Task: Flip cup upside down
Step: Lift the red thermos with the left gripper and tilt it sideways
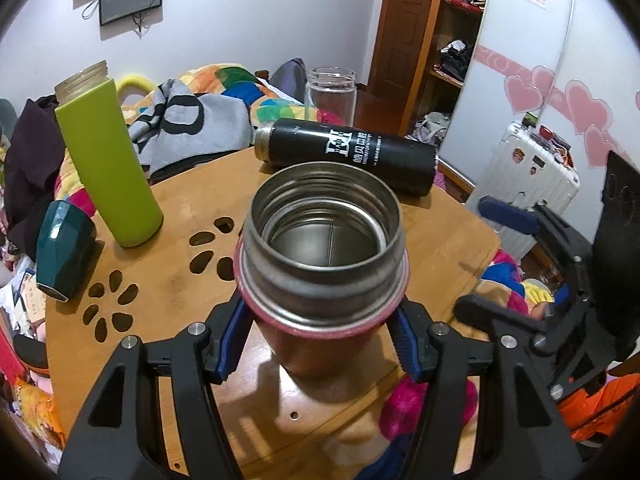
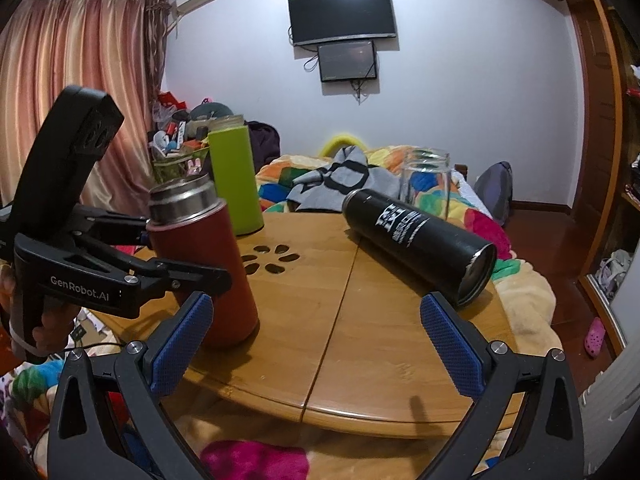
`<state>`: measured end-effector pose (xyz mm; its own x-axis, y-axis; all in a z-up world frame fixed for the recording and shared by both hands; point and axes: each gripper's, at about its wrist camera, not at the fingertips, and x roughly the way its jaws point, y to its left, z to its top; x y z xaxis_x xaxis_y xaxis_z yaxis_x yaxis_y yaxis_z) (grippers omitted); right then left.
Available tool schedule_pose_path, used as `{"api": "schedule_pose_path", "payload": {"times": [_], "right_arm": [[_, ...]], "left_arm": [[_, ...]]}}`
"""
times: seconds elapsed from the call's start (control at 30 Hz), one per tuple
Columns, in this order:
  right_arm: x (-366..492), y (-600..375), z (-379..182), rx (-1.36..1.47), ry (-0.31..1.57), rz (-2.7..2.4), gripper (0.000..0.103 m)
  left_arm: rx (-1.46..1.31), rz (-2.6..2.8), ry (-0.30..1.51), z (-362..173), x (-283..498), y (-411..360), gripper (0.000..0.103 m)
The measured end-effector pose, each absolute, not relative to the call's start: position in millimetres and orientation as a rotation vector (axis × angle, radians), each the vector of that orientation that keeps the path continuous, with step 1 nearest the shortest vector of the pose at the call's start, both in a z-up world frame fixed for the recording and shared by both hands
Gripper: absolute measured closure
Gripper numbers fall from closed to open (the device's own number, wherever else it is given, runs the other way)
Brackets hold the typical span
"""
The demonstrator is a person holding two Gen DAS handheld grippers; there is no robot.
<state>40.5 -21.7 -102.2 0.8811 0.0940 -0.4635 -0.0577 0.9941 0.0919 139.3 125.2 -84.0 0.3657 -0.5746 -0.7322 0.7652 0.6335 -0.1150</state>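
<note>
Red steel cup (image 1: 320, 280) upright, mouth up, pinched by "GenRobot.AI" left gripper (image 1: 320, 330), right gripper (image 2: 316, 344) spread, holding nothing.

Red cup (image 2: 208, 264) with steel neck, lime-green bottle (image 1: 108, 160), white-lettered black flask (image 2: 420, 240)

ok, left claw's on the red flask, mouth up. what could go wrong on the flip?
1. The left claw grips the red flask just under its steel neck; the smooth body could slip mid-rotation.
2. The black flask lies on its side close behind; a swing could set it rolling off the table.
</note>
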Motion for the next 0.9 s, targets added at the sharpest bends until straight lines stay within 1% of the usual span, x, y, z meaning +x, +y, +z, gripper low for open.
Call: {"api": "schedule_pose_path", "payload": {"times": [0.23,0.3,0.37,0.6,0.63,0.67,0.7,0.77,0.8,0.9], "right_arm": [[54,-8,-119,0.071,0.552,0.133,0.0],[57,-6,-123,0.077,0.565,0.153,0.0],[62,-3,-126,0.085,0.576,0.176,0.0],[80,20,-134,0.069,0.582,0.258,0.0],[83,25,-135,0.061,0.578,0.27,0.003],[85,28,-136,0.056,0.577,0.277,0.009],[86,31,-136,0.053,0.577,0.286,0.012],[91,37,-138,0.049,0.585,0.302,0.019],[93,39,-138,0.046,0.588,0.304,0.021],[95,45,-139,0.033,0.589,0.306,0.029]], "left_arm": [[0.219,-0.908,0.824,-79,140,135,0.04],[0.19,-0.914,0.801,-74,136,147,0.036],[0.161,-0.899,0.766,-69,131,161,0.028],[0.03,-0.794,0.71,-66,128,218,0.027],[0.018,-0.776,0.701,-67,130,222,0.028],[0.0,-0.756,0.696,-68,133,227,0.032],[-0.015,-0.746,0.701,-69,138,229,0.036],[-0.04,-0.752,0.724,-73,147,229,0.052],[-0.051,-0.762,0.73,-75,151,228,0.054],[-0.064,-0.816,0.72,-77,149,222,0.055]]}}
